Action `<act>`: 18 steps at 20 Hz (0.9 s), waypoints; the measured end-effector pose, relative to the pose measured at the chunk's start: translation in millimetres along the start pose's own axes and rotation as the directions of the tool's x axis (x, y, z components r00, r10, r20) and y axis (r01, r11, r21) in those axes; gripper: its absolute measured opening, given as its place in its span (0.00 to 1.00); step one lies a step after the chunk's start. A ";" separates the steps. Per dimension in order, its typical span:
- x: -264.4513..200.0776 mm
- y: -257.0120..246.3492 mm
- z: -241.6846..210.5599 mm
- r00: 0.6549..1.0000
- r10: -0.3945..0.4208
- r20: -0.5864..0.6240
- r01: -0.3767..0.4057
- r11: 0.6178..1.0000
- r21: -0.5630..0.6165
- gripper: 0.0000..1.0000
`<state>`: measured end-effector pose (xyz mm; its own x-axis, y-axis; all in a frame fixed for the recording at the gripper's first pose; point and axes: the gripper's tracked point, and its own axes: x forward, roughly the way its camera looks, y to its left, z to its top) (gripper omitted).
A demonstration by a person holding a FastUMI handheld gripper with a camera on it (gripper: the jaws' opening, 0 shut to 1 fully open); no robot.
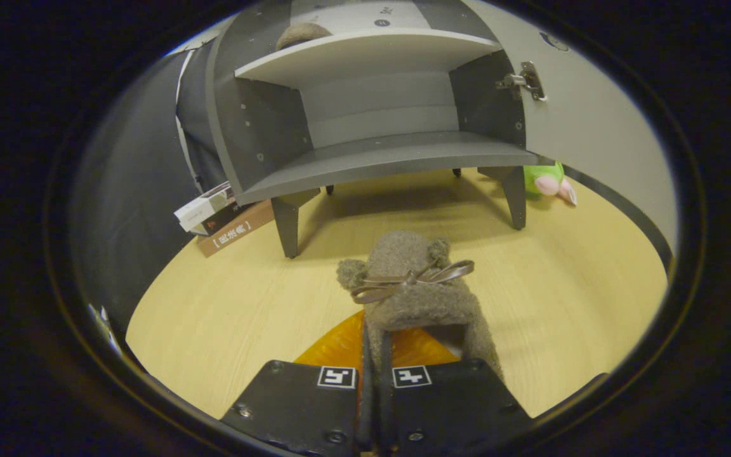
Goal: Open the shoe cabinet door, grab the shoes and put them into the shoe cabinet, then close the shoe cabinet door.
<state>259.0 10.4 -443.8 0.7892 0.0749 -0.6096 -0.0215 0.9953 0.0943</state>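
The tongs are pinched nearly closed, both fingers pressing on the near edge of a fuzzy grey-brown slipper with a thin ribbon bow across its top, and the shoe juts out just ahead of the fingers above the pale wooden tabletop. Beyond it stands the grey shoe cabinet on short dark legs, its door swung open to the right with a metal hinge showing. The lower shelf lies bare, while on the upper shelf a second fuzzy grey-brown shoe peeks over the edge at the far left. A few books lean by the cabinet's left leg, and a green and pink soft toy sits behind the right leg.
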 end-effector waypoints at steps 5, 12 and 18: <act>-51.5 5.3 24.9 0.998 0.045 0.053 -0.045 0.999 -0.001 0.08; -149.3 35.6 118.0 0.970 0.072 0.232 -0.034 0.986 -0.164 0.08; -227.3 72.4 192.5 0.925 0.119 0.360 -0.026 0.967 -0.252 0.08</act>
<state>196.2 53.6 -146.9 0.9486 0.1652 -0.2698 -0.1959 0.9764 -0.0907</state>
